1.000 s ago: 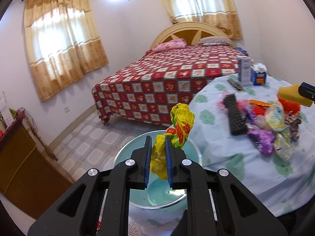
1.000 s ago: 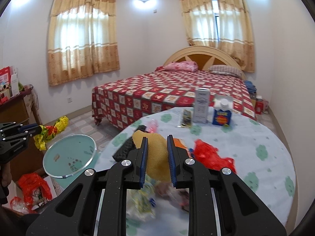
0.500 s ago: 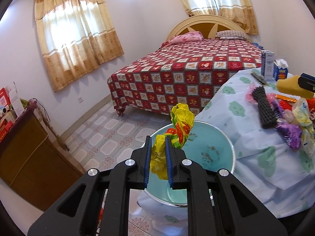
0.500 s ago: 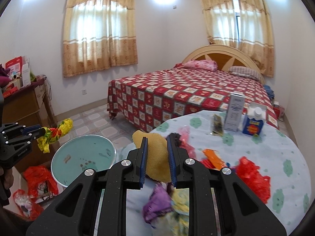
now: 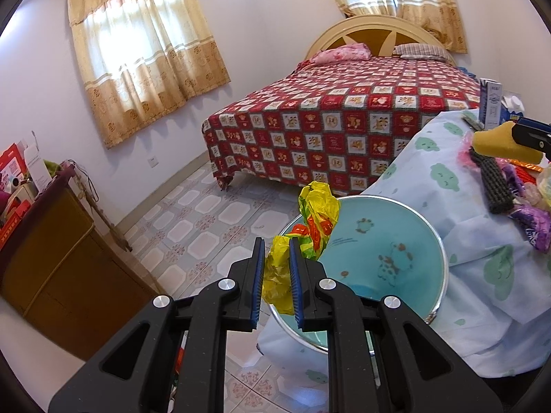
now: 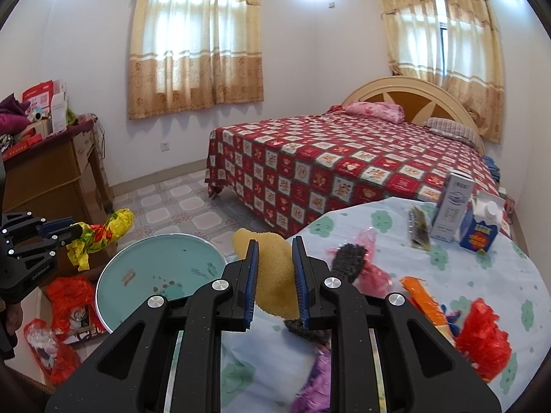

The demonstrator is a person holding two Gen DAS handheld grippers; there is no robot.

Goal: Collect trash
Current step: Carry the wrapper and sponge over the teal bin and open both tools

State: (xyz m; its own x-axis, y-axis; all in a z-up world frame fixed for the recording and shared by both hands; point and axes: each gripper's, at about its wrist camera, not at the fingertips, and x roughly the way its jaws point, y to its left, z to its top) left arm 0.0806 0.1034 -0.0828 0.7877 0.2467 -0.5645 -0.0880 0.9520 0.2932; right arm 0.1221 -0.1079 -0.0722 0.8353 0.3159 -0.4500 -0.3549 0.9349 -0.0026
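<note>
My left gripper [image 5: 277,261] is shut on a crumpled yellow and red wrapper [image 5: 315,222] and holds it over the left rim of a round teal basin [image 5: 396,241] beside the table. The same gripper [image 6: 74,229] and the wrapper [image 6: 103,230] show in the right wrist view, left of the basin [image 6: 151,268]. My right gripper [image 6: 273,263] is shut on a yellow sponge [image 6: 275,268] above the table's left edge, near the basin. The sponge [image 5: 499,143] shows at the far right of the left wrist view.
A round table [image 6: 378,227] with a pale cloth holds a black brush [image 6: 347,263], red, orange and purple wrappers [image 6: 482,334], and two cartons [image 6: 451,206]. A red quilted bed [image 6: 344,165] stands behind. A wooden cabinet [image 5: 44,251] is at left, with red bags [image 6: 65,296] on the floor.
Both grippers have swung left, away from the table, so the basin now sits more to the right in view. Each keeps its hold on its item.
</note>
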